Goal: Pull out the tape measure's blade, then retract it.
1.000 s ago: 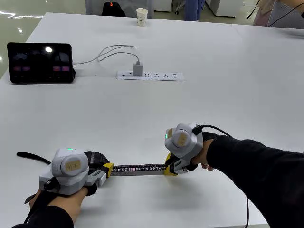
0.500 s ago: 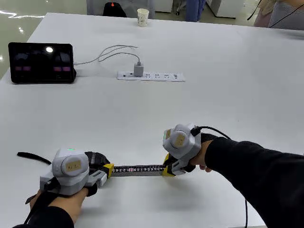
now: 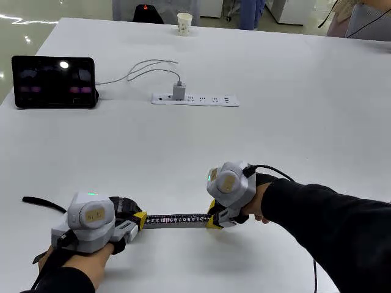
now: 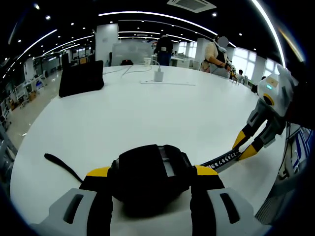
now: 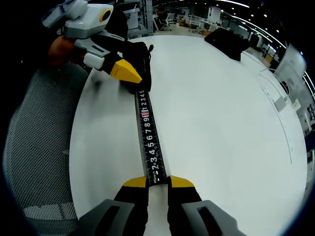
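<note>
The left gripper (image 3: pixel 137 218) sits at the near left edge of the white table (image 3: pixel 275 91), its 2 yellow-tipped jaws clamped on the black tape measure (image 4: pixel 150 177), 1 jaw against each side of the case. In the head view the case rests low on the table just beyond the hand that holds this gripper.

The blade (image 3: pixel 177 218) runs out of the case to the right, flat and close to the table top, and ends in the right gripper (image 3: pixel 214 221). That gripper's 2 jaws are pinched nearly together on the blade's free end, as the right gripper view shows, with the dark strip and its white digits leading straight away from the jaw tips toward the case; 1 red mark sits partway along the strip. The right gripper is tilted down toward the table, held by a hand in a black sleeve (image 3: pixel 330 220) that comes in from the right.

A thin black strap (image 3: pixel 40 203) trails on the table to the left of the left gripper. Farther back, well apart from the work, a dark tablet (image 3: pixel 54 81) stands at the left. A white power strip (image 3: pixel 195 99) lies near the middle of the table with a charger (image 3: pixel 178 91) plugged into it, and a cable (image 3: pixel 143 66) loops from the charger toward the tablet. A paper cup (image 3: pixel 183 23) stands upright at the far edge of the table.
</note>
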`<state>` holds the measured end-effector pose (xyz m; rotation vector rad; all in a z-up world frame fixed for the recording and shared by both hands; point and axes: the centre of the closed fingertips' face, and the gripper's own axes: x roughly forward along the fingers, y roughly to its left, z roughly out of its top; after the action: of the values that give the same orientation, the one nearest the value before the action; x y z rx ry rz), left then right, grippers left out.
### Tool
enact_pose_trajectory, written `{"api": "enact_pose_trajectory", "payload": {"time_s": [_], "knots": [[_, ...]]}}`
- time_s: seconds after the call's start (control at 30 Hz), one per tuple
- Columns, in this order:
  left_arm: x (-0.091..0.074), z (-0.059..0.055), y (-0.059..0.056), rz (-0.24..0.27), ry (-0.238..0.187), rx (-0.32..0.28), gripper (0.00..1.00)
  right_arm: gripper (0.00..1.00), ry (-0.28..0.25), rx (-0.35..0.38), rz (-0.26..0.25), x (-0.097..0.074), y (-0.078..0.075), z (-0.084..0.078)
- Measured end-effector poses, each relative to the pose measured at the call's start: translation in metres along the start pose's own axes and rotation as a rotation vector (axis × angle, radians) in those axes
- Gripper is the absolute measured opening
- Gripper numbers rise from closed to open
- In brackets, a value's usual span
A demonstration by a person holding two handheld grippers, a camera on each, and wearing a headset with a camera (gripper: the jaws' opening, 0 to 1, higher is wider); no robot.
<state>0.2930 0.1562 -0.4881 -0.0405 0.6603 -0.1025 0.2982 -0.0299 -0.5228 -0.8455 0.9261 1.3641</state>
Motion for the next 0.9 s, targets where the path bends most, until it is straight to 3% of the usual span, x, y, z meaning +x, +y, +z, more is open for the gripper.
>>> {"api": "enact_pose_trajectory", "payload": {"time_s": [0.9], "knots": [[0.0,0.001,0.001,-0.001,0.002,-0.001,0.59,0.11,0.01,-0.003,0.011,0.005,0.0,0.012]]}}
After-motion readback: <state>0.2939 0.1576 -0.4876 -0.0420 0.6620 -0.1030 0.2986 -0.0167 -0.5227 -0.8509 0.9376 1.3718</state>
